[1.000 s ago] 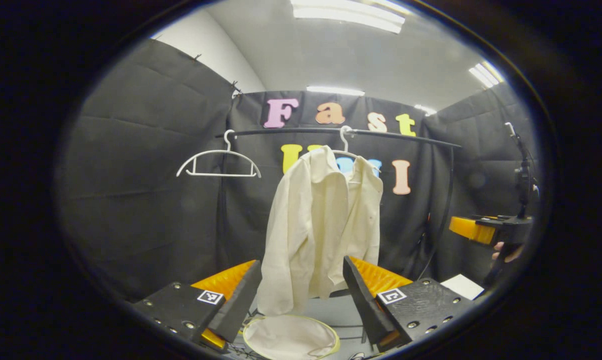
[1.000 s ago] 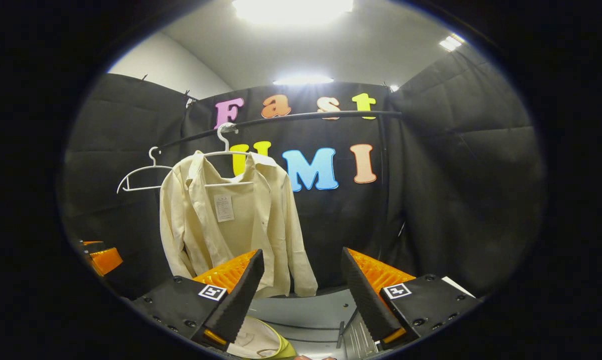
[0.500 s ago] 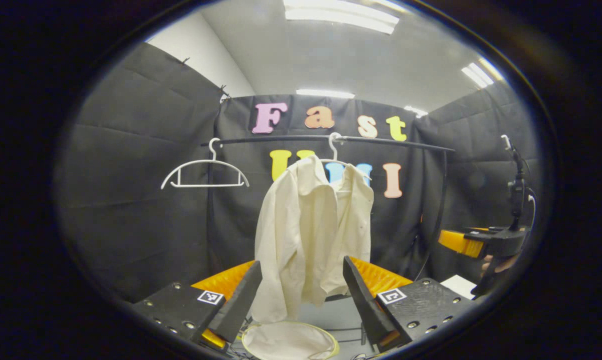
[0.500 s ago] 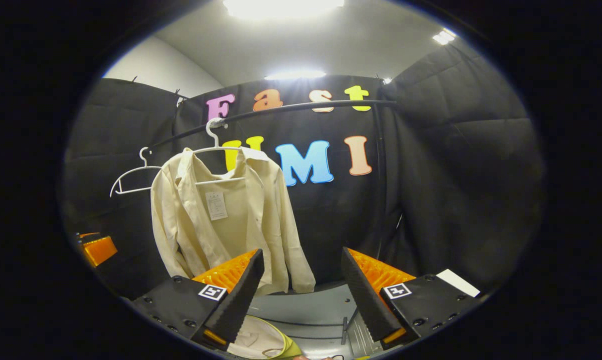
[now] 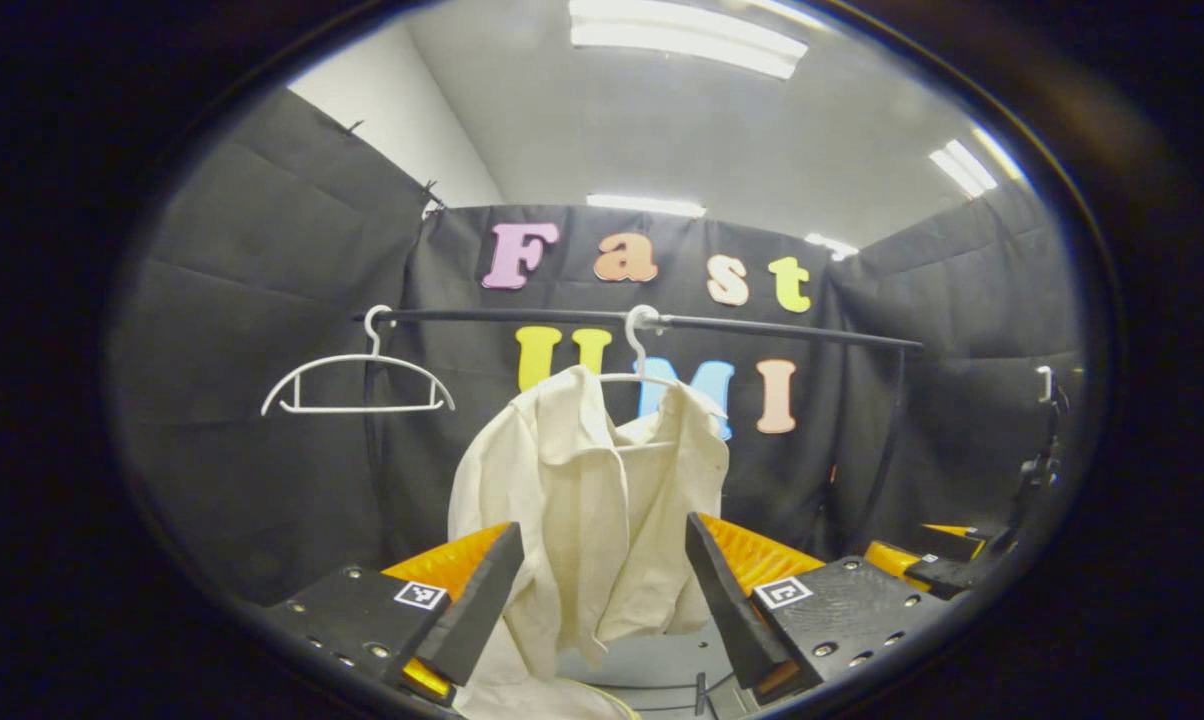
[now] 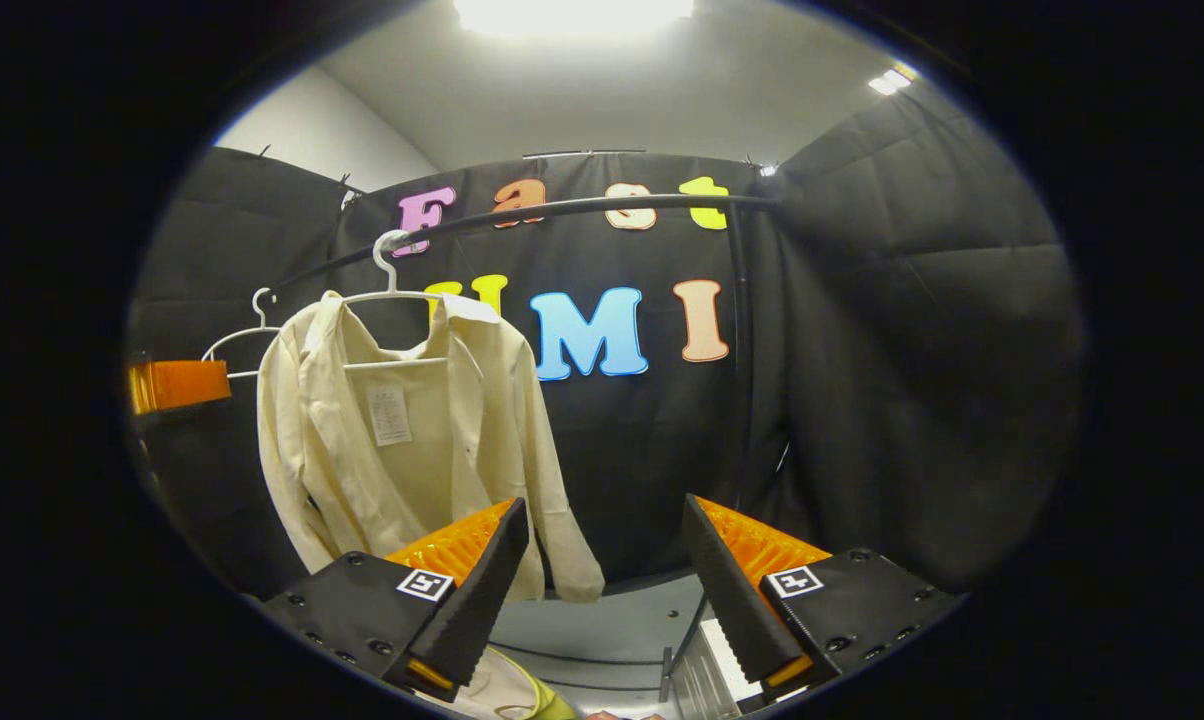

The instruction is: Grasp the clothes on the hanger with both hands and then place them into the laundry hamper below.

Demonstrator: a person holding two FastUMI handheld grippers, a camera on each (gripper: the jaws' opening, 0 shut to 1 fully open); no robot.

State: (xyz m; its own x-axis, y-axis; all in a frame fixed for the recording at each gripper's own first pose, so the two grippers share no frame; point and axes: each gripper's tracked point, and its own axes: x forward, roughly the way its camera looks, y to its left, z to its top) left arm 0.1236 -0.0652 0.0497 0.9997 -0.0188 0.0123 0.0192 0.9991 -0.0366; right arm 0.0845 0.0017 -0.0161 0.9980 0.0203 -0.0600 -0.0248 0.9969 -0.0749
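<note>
Shirt point(image 5: 587, 500) nearer, lower than before; jaws apart.

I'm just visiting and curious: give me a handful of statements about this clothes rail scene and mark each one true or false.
1. A cream shirt hangs on a white hanger on the rail. True.
2. The left gripper is shut on the shirt. False: its fingers stand apart, pressing on nothing.
3. A second hanger on the rail is bare. True.
4. The right gripper holds the shirt's sleeve. False: it is open, with the shirt farther off to one side.
5. The shirt is already in the hamper. False: it is on its hanger, above the hamper.
</note>
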